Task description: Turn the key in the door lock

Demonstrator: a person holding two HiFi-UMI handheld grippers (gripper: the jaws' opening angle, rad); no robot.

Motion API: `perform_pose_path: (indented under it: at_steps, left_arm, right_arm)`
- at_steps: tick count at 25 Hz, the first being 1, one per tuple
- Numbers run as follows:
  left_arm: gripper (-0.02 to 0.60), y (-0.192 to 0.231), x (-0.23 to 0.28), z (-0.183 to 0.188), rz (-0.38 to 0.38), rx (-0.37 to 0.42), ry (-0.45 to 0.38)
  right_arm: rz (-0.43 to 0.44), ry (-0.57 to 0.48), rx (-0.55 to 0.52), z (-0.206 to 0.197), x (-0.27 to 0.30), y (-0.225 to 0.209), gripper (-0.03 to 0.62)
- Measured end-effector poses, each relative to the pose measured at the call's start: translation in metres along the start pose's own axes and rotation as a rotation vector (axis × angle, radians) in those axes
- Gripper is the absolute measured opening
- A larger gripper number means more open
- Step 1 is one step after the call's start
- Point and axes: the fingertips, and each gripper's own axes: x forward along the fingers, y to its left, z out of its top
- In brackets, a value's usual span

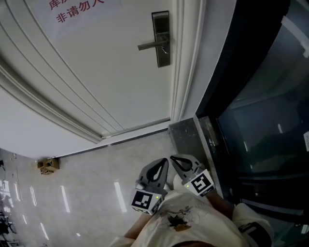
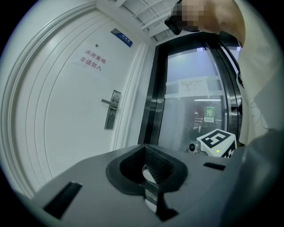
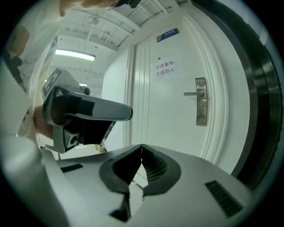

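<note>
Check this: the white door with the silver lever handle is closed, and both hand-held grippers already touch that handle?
Wrong: the head view shows the left hand-held gripper and right hand-held gripper held low, well clear of the silver lever handle. The white door is closed.

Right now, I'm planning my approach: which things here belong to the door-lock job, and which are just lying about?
Job: lock plate, lever handle, left gripper, right gripper, both shut.
Lying about: brown box on the floor, door notice, glass door.

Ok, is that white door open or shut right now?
Shut: the door sits flush in its frame, with no gap showing along its latch edge in the head view.
</note>
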Motion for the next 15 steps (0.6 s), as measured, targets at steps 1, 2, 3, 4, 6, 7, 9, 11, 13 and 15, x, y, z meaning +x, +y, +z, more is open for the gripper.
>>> perform_pose_path:
  at_steps: [1,2,3,4,6,7,9,11,13,15]
  left_arm:
    - [0.003,0.005,0.003,-0.002,-0.010,-0.012,0.002]
    - [0.003,0.008,0.007,-0.004,-0.020,-0.027,0.008]
    - [0.003,0.010,0.011,-0.003,-0.031,-0.035,0.010]
    - [0.003,0.013,0.016,0.001,-0.043,-0.031,0.005]
    - [0.003,0.024,0.031,0.009,-0.060,-0.016,-0.004]
    - [0.003,0.034,0.041,0.011,-0.060,-0.014,-0.003]
    - [0.003,0.055,0.063,0.014,-0.050,-0.001,-0.008]
    - [0.003,0.073,0.087,0.022,-0.039,0.017,-0.021]
    - [0.002,0.085,0.114,0.035,-0.028,0.030,-0.023]
    - [0.003,0.093,0.141,0.050,-0.025,0.051,-0.020]
  right_arm:
    - [-0.013,0.007,-0.005,-0.002,0.004,-0.002,0.006]
    - [-0.023,0.003,0.013,-0.002,0.006,-0.006,0.006]
    - [-0.034,-0.008,0.041,0.000,0.008,-0.011,0.006]
    - [-0.045,-0.019,0.063,0.002,0.010,-0.019,0.006]
    - [-0.077,-0.021,0.073,0.005,0.021,-0.039,0.006]
    - [-0.096,-0.019,0.064,0.006,0.029,-0.051,0.006]
    - [-0.136,-0.036,0.045,0.010,0.045,-0.078,0.006]
    - [-0.180,-0.070,0.032,0.018,0.056,-0.108,0.006]
    - [-0.226,-0.090,0.002,0.033,0.063,-0.141,0.006]
    - [-0.258,-0.111,-0.032,0.050,0.069,-0.175,0.006]
